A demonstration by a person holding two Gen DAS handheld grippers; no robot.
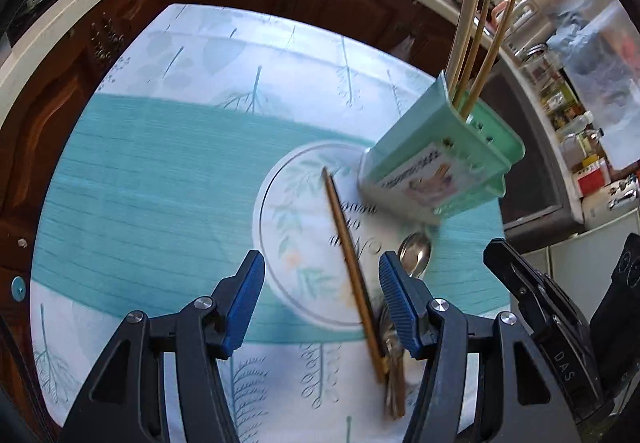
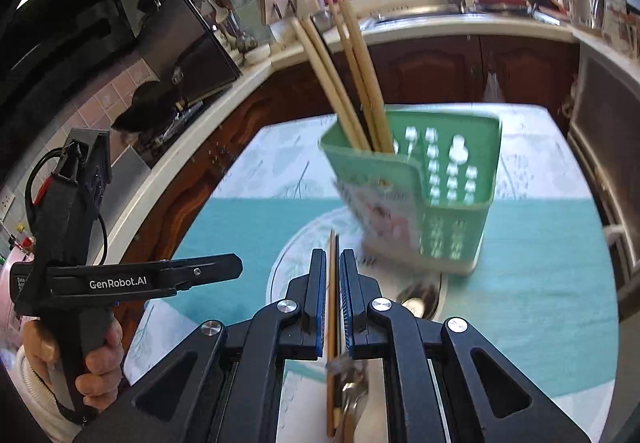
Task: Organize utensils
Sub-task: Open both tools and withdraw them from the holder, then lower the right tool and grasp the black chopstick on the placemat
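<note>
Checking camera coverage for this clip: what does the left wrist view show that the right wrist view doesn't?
Only the left wrist view: the left gripper seen along its fingers, jaws open. Only the right wrist view: a hand holding that gripper's handle, and the right gripper with its jaws shut. Both: the green holder with chopsticks standing in it, plus the loose chopstick and spoon lying on the tablecloth.

Table [image 1: 120, 183] in teal leaf-print cloth, green utensil holder [image 1: 432, 147], chopstick [image 1: 348, 251], spoon [image 1: 416, 253]
</note>
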